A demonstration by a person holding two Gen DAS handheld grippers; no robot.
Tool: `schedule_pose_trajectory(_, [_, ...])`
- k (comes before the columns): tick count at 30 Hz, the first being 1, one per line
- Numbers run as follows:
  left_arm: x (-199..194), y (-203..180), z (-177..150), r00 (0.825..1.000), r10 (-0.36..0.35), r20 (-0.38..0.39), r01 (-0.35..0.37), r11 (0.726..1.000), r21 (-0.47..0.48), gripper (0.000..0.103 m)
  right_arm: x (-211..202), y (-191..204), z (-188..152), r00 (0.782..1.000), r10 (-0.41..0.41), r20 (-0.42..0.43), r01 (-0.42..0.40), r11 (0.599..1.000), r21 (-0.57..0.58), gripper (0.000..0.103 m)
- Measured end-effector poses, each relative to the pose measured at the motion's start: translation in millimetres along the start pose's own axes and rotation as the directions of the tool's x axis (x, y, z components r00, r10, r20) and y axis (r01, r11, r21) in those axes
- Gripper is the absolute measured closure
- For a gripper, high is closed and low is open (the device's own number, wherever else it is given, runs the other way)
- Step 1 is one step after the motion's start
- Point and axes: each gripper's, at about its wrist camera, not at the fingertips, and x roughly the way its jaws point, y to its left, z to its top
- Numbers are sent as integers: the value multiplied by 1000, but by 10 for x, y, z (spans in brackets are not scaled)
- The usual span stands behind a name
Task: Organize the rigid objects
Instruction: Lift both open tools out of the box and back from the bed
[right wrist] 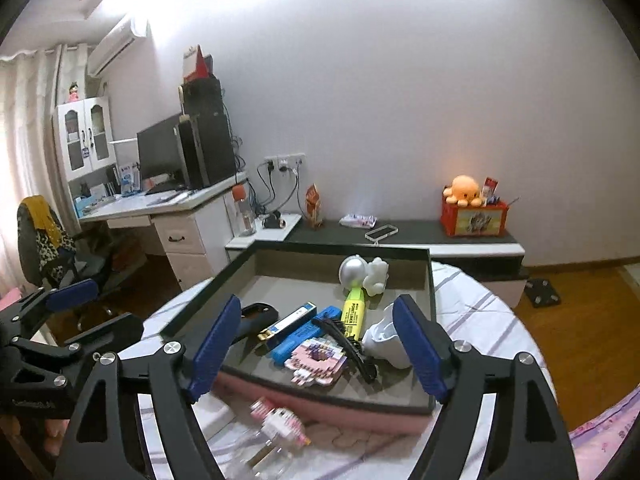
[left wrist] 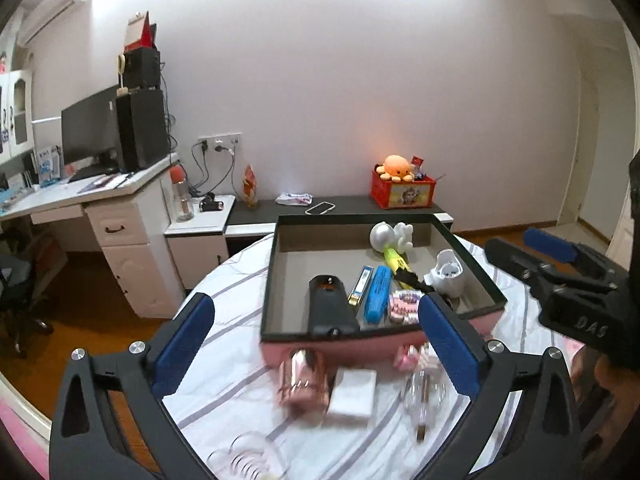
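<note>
A pink box with a dark rim (left wrist: 267,280) (right wrist: 431,320) stands on the striped round table. It holds a black device (left wrist: 330,304), a blue case (left wrist: 378,294) (right wrist: 304,334), a yellow highlighter (right wrist: 352,314), a silver ball toy (left wrist: 384,236) and a white cup-shaped thing (left wrist: 448,276). In front of the box lie a rose-gold item (left wrist: 302,376), a white square box (left wrist: 354,394), a clear bottle (left wrist: 424,394) and a small pink piece (right wrist: 280,420). My left gripper (left wrist: 316,344) hangs open above these. My right gripper (right wrist: 318,348) is open over the box's near edge, holding nothing.
The striped cloth (left wrist: 224,376) covers the table, with a clear coiled thing (left wrist: 244,460) at its near edge. Behind stand a low dark shelf (left wrist: 352,204) with a red crate (left wrist: 402,192) and a white desk (left wrist: 116,200) at the left. Wooden floor (right wrist: 580,328) lies to the right.
</note>
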Motion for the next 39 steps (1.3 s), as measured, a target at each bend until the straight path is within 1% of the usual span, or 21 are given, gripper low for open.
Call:
schedule_pose_trajectory(3, [-219, 42, -59, 1000, 22, 15, -22, 1000, -17, 0, -235, 66, -26, 1000, -7, 29, 7, 1000, 0, 19])
schedule_pose_trajectory(6, [-418, 89, -80, 999, 29, 41, -27, 999, -36, 0, -438, 117, -49, 999, -17, 47, 17, 1000, 0, 15])
schedule_pose_trajectory(8, [-562, 88, -100, 997, 50, 62, -48, 998, -27, 0, -549, 138, -67, 998, -28, 58, 29, 1000, -4, 7])
schedule_pose_trajectory(9, [-623, 83, -115, 996, 54, 69, -53, 998, -20, 0, -621, 159, -80, 997, -38, 70, 38, 999, -7, 0])
schedule_pose_trajectory(12, [-794, 72, -140, 995, 53, 90, -52, 999, -15, 0, -792, 219, -107, 995, -42, 96, 44, 999, -19, 0])
schedule_pose_trajectory(14, [-900, 75, -155, 994, 49, 101, -47, 999, -24, 0, -867, 253, -129, 995, -40, 88, 42, 999, -30, 0])
schedule_pose_trajectory(19, [-1063, 31, -169, 993, 48, 112, -48, 999, -4, 0, -1017, 328, -201, 996, -34, 86, 38, 998, -46, 0])
schedule_pose_trajectory(21, [-1101, 20, -168, 994, 37, 108, -37, 999, 2, 0, -1063, 355, -224, 996, -32, 82, 37, 998, -59, 0])
schedule_pose_trajectory(25, [-1195, 6, -175, 991, 47, 123, -48, 999, 10, 0, -1141, 394, -238, 995, -36, 88, 43, 996, -77, 0])
schedule_pose_trajectory(29, [-1261, 1, -166, 989, 42, 138, -43, 999, 3, 0, -1202, 417, -240, 994, -35, 100, 44, 995, -85, 0])
schedule_pose_trajectory(39, [-1236, -48, -180, 992, 37, 118, -42, 999, 34, 0, -1199, 453, -264, 996, -33, 84, 42, 994, -106, 0])
